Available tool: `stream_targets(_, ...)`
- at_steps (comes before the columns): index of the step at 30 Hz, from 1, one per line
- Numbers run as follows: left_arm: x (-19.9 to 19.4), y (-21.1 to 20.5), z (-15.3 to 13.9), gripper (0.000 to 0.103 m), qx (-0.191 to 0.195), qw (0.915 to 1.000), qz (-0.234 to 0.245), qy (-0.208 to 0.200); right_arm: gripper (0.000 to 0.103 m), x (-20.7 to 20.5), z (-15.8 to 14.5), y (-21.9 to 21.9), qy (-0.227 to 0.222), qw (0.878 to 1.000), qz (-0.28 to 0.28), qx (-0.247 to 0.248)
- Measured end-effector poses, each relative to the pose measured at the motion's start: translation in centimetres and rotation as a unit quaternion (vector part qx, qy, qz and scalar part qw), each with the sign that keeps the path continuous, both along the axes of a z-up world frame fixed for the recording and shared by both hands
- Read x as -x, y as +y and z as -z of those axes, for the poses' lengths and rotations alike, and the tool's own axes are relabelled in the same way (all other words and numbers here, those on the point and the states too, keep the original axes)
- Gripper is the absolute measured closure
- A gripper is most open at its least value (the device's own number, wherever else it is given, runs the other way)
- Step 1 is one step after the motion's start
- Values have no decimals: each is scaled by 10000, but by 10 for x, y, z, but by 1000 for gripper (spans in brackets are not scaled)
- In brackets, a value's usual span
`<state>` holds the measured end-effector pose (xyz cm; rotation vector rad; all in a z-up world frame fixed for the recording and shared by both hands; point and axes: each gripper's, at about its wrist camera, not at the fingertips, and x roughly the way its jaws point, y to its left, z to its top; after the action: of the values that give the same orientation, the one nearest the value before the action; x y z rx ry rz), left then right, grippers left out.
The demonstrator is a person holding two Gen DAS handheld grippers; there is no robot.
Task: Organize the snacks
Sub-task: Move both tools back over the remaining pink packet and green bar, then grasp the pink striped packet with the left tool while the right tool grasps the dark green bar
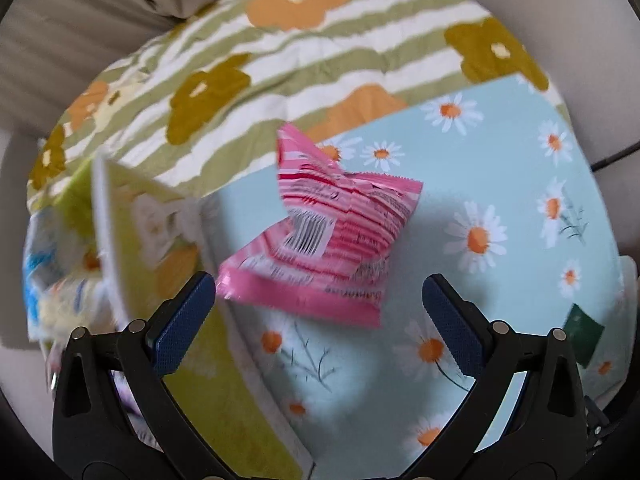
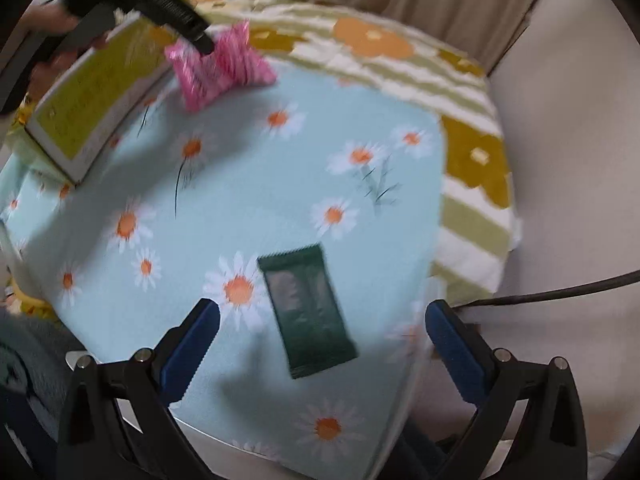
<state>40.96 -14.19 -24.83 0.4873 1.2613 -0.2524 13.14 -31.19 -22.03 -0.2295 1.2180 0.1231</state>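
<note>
A pink striped snack packet (image 1: pixel 328 236) lies crumpled on the light-blue daisy tablecloth (image 1: pixel 512 168). It sits just ahead of my left gripper (image 1: pixel 320 312), which is open, with the packet's near edge between the fingertips. In the right wrist view the same pink packet (image 2: pixel 224 68) is at the far left, and a dark finger (image 2: pixel 188 24) of the left gripper reaches over it. A flat dark green packet (image 2: pixel 310 312) lies between the open fingers of my right gripper (image 2: pixel 320 344). That green packet (image 1: pixel 582 336) also shows at the right edge of the left wrist view.
An open yellow-green box (image 2: pixel 92 100) stands on the table's left side; in the left wrist view this box (image 1: pixel 132 240) holds blurred packets. A green-striped flowered blanket (image 1: pixel 320 52) lies behind the table. A black cable (image 2: pixel 560 292) runs off to the right over a beige sofa.
</note>
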Motion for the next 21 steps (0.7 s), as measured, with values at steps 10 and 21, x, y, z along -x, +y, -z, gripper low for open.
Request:
stream_targets(10, -35, -14, 45, 0, -295, 9987, 122, 396, 18, -12, 47, -2, 757, 9963, -400, -116)
stream_targets(21, -46, -14, 61, 19, -201, 9975, 12, 679, 34, -21, 56, -6, 926, 9939, -534, -287)
